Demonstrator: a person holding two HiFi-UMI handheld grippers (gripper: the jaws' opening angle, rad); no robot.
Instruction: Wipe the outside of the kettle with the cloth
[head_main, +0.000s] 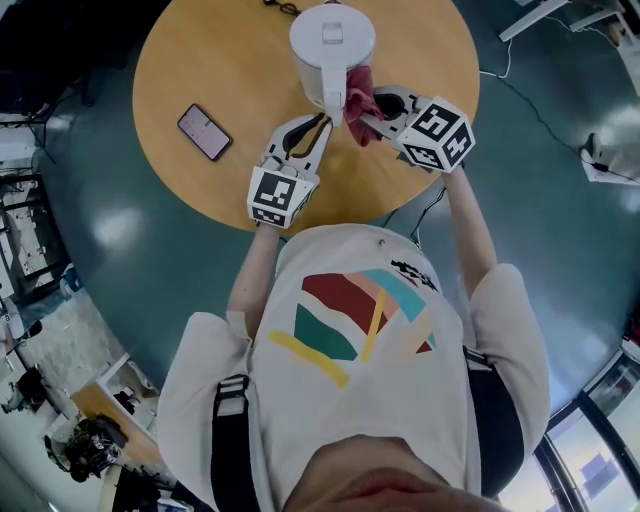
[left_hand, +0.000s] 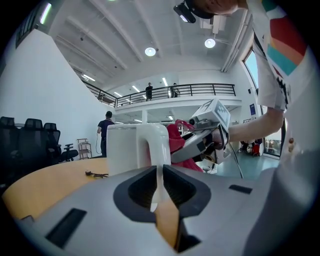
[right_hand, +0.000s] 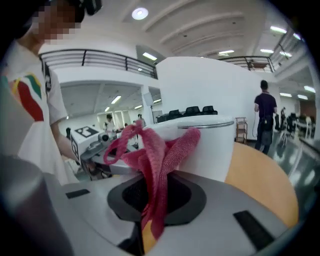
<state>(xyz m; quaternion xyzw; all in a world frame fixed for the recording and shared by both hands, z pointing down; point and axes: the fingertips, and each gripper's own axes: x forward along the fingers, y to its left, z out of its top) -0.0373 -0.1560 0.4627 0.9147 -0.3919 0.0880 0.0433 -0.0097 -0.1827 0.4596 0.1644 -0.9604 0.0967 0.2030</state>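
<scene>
A white kettle (head_main: 331, 42) stands at the far side of the round wooden table (head_main: 190, 70), its handle (head_main: 333, 102) turned toward me. My left gripper (head_main: 326, 120) is shut on that handle; in the left gripper view the white handle (left_hand: 159, 150) runs down between the pads. A red cloth (head_main: 362, 98) hangs bunched in my right gripper (head_main: 364, 120), which is shut on it just right of the handle, against the kettle's side. In the right gripper view the cloth (right_hand: 156, 155) rises from the jaws and lies on the kettle's wall (right_hand: 212, 150).
A phone (head_main: 204, 131) lies on the table left of my left gripper. A small dark cable (left_hand: 97, 174) rests on the table beyond the kettle. Office chairs (left_hand: 30, 142) stand past the table's edge, and a person (right_hand: 264, 120) stands far off.
</scene>
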